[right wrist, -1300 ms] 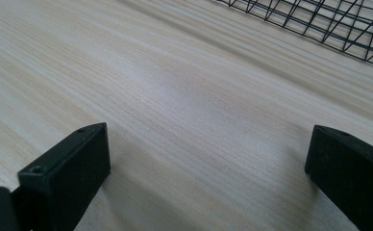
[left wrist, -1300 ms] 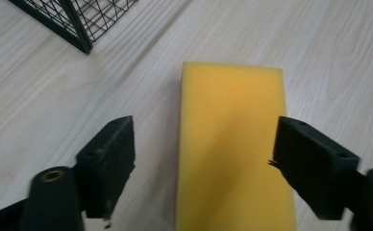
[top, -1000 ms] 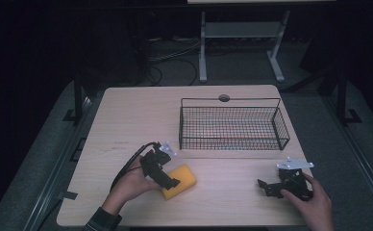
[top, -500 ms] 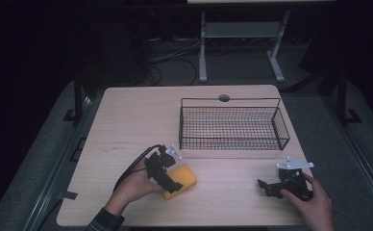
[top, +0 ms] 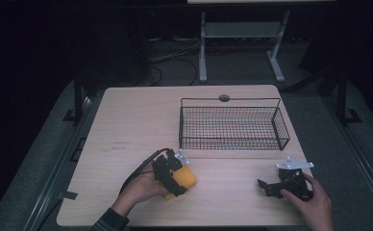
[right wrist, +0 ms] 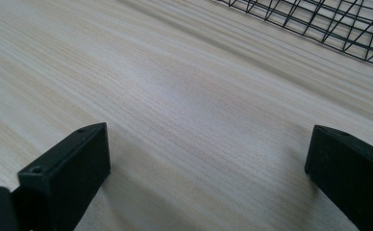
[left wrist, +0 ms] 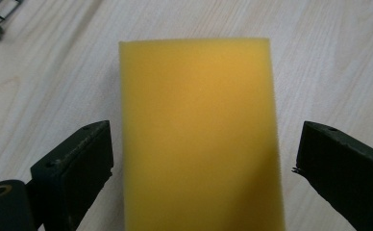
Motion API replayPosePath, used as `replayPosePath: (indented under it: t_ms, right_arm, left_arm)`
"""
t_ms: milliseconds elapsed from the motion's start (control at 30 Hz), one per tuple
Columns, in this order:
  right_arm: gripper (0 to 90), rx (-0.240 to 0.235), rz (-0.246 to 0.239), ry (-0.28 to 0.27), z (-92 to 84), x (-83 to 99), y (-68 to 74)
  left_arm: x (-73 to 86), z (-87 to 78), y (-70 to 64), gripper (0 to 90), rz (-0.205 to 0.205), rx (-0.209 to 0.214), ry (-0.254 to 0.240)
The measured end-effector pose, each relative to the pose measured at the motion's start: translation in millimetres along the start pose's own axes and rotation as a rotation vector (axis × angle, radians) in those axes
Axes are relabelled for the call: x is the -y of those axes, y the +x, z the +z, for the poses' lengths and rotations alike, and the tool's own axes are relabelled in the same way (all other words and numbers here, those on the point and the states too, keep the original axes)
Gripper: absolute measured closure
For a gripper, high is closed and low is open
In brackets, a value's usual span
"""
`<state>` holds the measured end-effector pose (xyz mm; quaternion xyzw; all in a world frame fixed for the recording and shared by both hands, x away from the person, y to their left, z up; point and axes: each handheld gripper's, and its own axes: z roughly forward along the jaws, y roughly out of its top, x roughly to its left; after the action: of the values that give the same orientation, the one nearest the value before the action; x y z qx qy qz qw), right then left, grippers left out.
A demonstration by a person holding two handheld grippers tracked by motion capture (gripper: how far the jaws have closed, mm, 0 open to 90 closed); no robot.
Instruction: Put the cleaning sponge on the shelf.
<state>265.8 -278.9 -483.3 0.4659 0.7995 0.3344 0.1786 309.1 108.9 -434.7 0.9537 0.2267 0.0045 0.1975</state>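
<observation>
Three cameras: one overhead, two at table level

The high view faces forward and down over the whole table. Both gripper views skim its wood closely, each catching the wire basket at its top edge.

Both grippers are black. The left gripper trails a looping black cable, and its blocky fingers show small screw holes and a brass-coloured ring at the base. The right gripper carries a grey three-cornered plate on top. The left forearm wears a dark striped sleeve.
</observation>
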Motion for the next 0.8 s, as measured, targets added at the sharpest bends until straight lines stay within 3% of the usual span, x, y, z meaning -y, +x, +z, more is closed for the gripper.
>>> replayPosePath:
  t_ms: [433, 800]
  right_arm:
    - [1.2, 0.0, 0.0, 0.0, 0.0, 0.0, 0.0]
    - [1.2, 0.0, 0.0, 0.0, 0.0, 0.0, 0.0]
  left_arm:
    - [-0.2, 13.8, -3.9, 6.4, 0.045, -0.028, 0.066]
    - [0.6, 12.5, -3.5, 14.0, 0.043, -0.052, 0.064]
